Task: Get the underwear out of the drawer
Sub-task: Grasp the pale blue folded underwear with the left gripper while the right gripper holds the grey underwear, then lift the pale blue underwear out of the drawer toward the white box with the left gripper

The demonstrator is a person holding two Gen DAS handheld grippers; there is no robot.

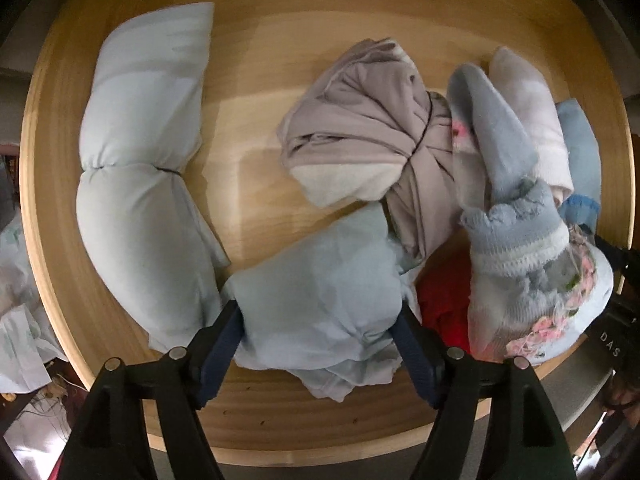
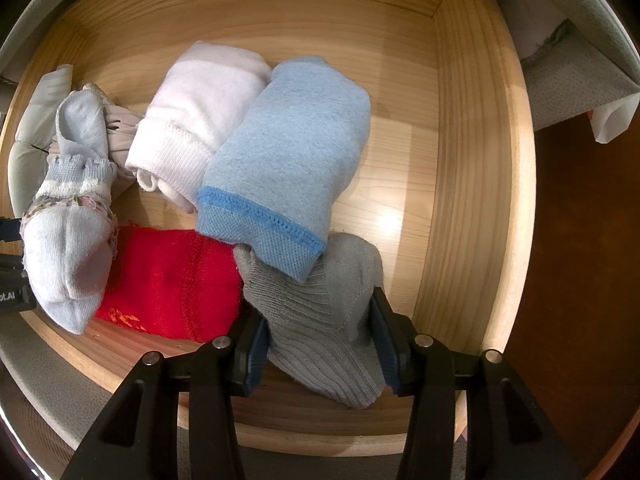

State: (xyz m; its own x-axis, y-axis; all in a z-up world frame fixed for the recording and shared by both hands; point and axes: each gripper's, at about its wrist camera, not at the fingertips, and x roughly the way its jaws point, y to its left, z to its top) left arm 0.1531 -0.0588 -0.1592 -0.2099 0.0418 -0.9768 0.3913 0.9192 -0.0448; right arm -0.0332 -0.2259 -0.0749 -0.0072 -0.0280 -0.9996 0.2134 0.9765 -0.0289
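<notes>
Fingers (image 1: 224,336) flank pale-blue bundle (image 1: 320,300) — rolled, creased

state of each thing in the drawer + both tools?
Drawer: open.
Pale blue bundle: between left tool pads, which look to touch it.
Long pale bundle: tied, lying loose.
Grey sock: clamped by right tool.
Red sock: lying flat.
Blue sock: folded, overlapping grey sock.

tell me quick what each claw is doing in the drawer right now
Left claw: fingers either side of the pale blue bundle; grip cannot be told.
Right claw: closed on the grey sock.
</notes>
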